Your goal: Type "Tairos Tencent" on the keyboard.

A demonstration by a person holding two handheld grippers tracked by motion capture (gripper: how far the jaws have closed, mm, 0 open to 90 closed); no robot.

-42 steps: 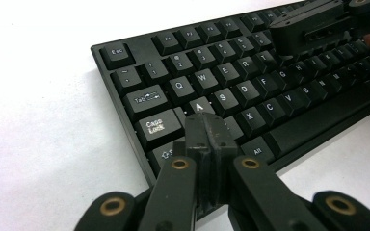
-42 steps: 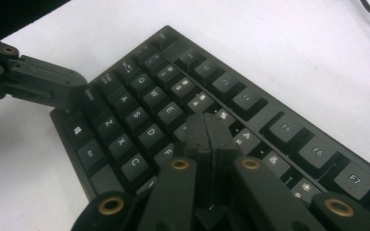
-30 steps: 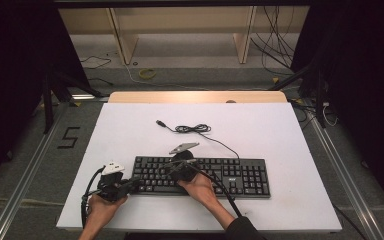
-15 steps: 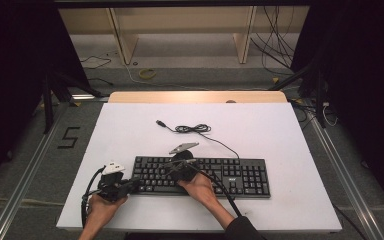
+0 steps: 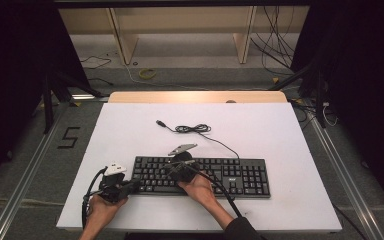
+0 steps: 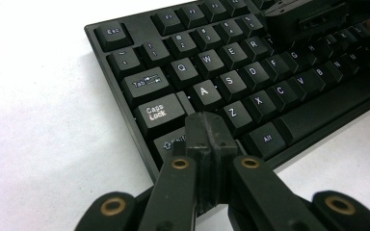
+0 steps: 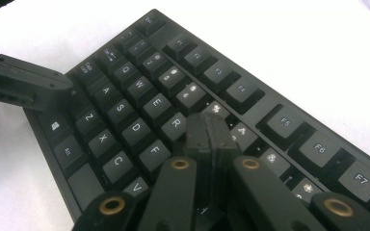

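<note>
Keyboard (image 5: 200,176): lies flat near the counter's (image 5: 280,135) front edge.
Left tongs (image 6: 207,130): pressed together, tip over the keyboard's left-shift corner.
Right tongs (image 7: 209,132): pressed together, above its R-T keys.
Advice: press single keys straight down, tips kept closed.

In the left gripper view, the closed tips of the left gripper (image 6: 208,139) hide the shift key at the near left corner of the black plastic keyboard (image 6: 250,72), whose right part runs off the picture's edge. In the right gripper view, the right gripper (image 7: 209,139) covers the keys just right of R. In the high view, the key legends are too small to read
</note>
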